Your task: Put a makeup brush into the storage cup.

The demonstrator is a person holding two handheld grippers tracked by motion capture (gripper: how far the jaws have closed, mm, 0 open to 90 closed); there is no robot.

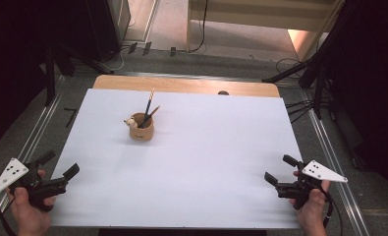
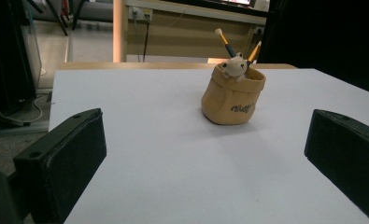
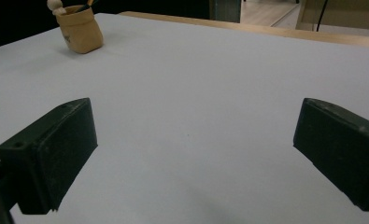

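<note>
A tan pen pot (image 1: 142, 128) (image 2: 232, 96) (image 3: 81, 28) with a small white animal figure on its rim stands upright on the white sheet (image 1: 191, 147), left of centre and toward the back. Two pencils (image 1: 149, 109) (image 2: 225, 41) lean out of it. My left gripper (image 1: 59, 165) (image 2: 205, 158) is at the near left corner of the sheet, open and empty, far from the pot. At the near right edge my right gripper (image 1: 280, 169) (image 3: 191, 154) is open and empty too, with only bare sheet between its jaws.
The sheet covers most of a wooden table (image 1: 181, 84), whose far edge shows bare. Metal rails (image 1: 329, 147) run along both sides. Dark stands and cables (image 1: 299, 73) crowd the floor at the back; a wooden cabinet (image 2: 191, 32) stands beyond the table.
</note>
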